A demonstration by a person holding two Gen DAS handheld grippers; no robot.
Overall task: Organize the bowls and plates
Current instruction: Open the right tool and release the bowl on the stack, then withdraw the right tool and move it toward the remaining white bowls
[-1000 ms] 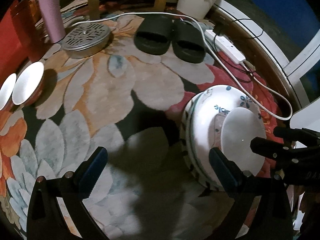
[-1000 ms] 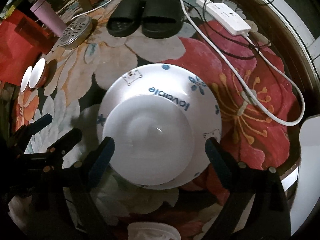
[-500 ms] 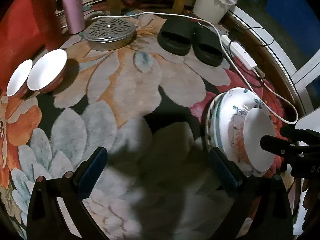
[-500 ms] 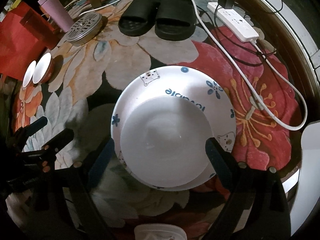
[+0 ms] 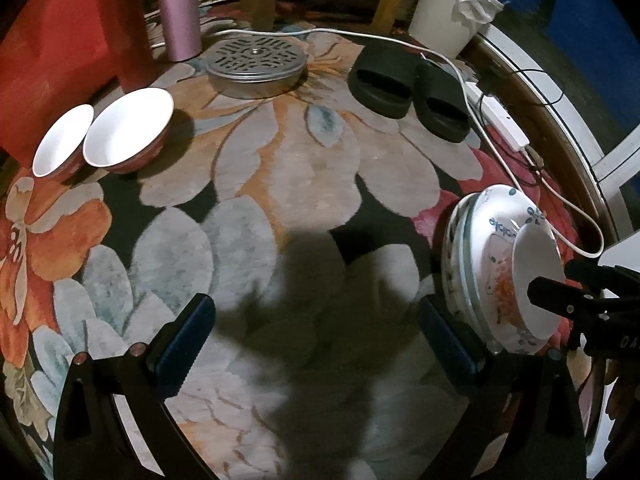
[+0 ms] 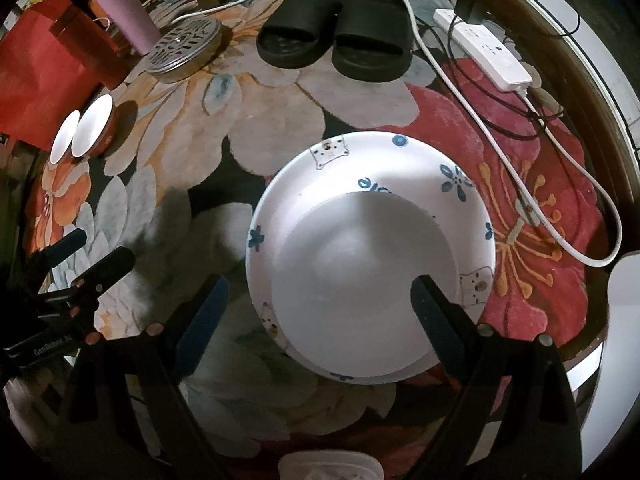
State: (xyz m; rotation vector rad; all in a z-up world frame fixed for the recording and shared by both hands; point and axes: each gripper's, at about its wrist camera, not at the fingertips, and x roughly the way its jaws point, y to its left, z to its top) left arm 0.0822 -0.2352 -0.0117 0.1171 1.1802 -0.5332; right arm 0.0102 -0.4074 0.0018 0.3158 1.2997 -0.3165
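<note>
A stack of white plates (image 6: 400,168) with blue flower and bear prints lies on the flowered rug, with a plain white plate (image 6: 364,280) on top. My right gripper (image 6: 320,316) is open and empty, hovering over the stack's near edge. The stack (image 5: 492,248) also shows at the right of the left wrist view. Two red bowls with white insides (image 5: 128,128) (image 5: 60,140) sit side by side at the far left; they show small in the right wrist view (image 6: 94,124). My left gripper (image 5: 316,344) is open and empty over the rug's middle.
A round perforated metal lid (image 5: 256,60), black slippers (image 5: 408,88), a white cable (image 5: 520,168) and power strip (image 6: 484,50) lie at the rug's far side. A pink tumbler (image 5: 178,8), red boxes (image 5: 52,60) and a white bucket (image 5: 448,8) stand behind.
My left gripper has swung left, away from the plate stack and toward the two bowls. My right gripper has pulled back from the stack, shifting left relative to it. Both stay open.
</note>
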